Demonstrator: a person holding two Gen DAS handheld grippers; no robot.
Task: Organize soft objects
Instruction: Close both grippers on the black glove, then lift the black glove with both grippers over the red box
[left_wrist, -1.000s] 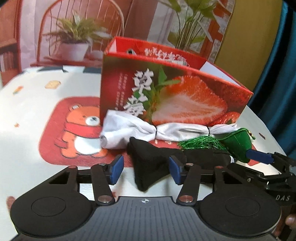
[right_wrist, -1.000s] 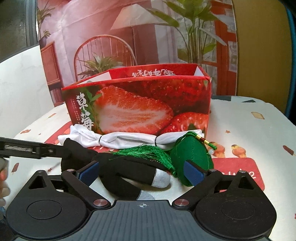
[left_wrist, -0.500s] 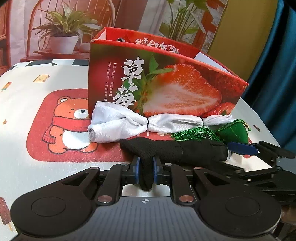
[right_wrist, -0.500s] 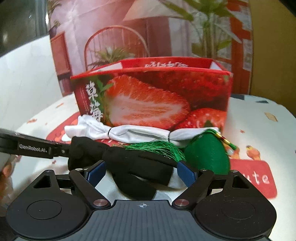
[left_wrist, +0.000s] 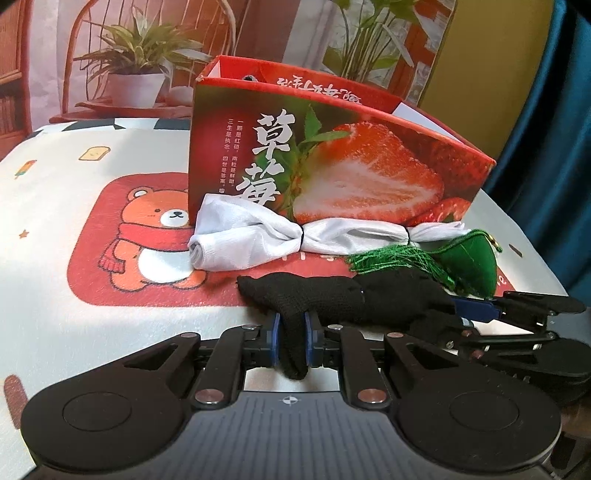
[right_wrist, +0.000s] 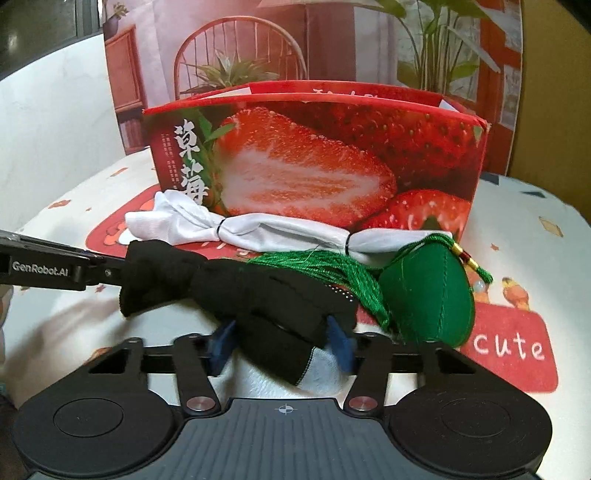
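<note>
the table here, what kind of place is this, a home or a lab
Probably a staged home tabletop: a cartoon bear tablecloth, a strawberry gift box, and behind them what looks like a printed backdrop of a chair and plants.

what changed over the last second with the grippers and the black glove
The left gripper shut on one end of the black glove. The right gripper is closing around the other end. White cloth roll, green sachet and strawberry box stayed put.

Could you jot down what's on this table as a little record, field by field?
Surface: tablecloth with a cartoon bear print
Container: strawberry box, open top
Black item: black glove, lying in front of the box
White item: white cloth roll, tied with bands, against the box
Green item: green tasselled pouch
Left gripper: clamped on the glove
Right gripper: closing around the glove
</note>
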